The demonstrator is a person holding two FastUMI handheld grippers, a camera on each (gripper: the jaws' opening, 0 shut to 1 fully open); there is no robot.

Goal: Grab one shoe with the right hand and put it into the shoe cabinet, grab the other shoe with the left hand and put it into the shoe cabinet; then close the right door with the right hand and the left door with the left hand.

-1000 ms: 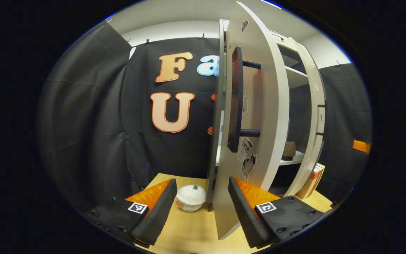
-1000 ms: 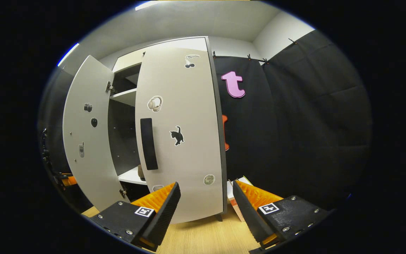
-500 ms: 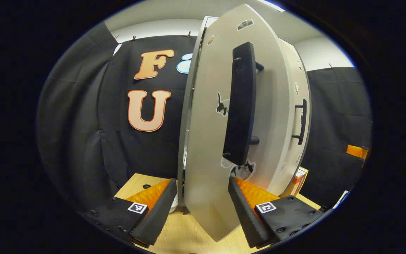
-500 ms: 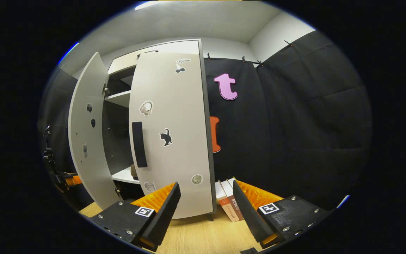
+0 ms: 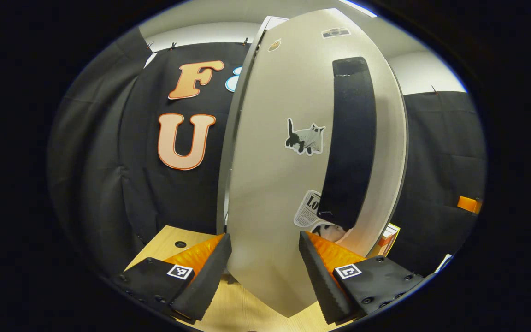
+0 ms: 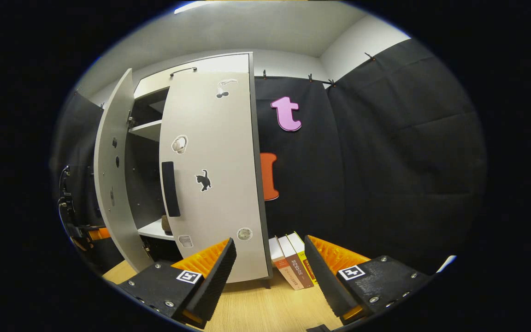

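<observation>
In the left gripper view the cabinet's left door [image 5: 274, 184] stands close in front of me, with a long black handle [image 5: 351, 143] and a cat sticker. My left gripper [image 5: 263, 272] is open, and the door's lower edge hangs between its fingers. In the right gripper view the white shoe cabinet [image 6: 155, 87] has its right door [image 6: 215, 184] almost shut. The left door [image 6: 111, 175] stands ajar. Through the gap I see a shelf [image 6: 152, 229] and a small brown bit of a shoe [image 6: 166, 223]. My right gripper [image 6: 268, 276] is open and holds nothing, in front of the right door's bottom corner.
Three books [image 6: 291, 260] lean against the cabinet's right side on the wooden floor [image 6: 256, 309]. Black cloth walls close the booth behind and to the right. The other gripper's dark body [image 6: 74, 221] shows at the far left, behind the left door.
The left door has swung toward the cabinet, and its outer face now turns to my left gripper. My right gripper has drawn back and turned right, bringing the books into view.
</observation>
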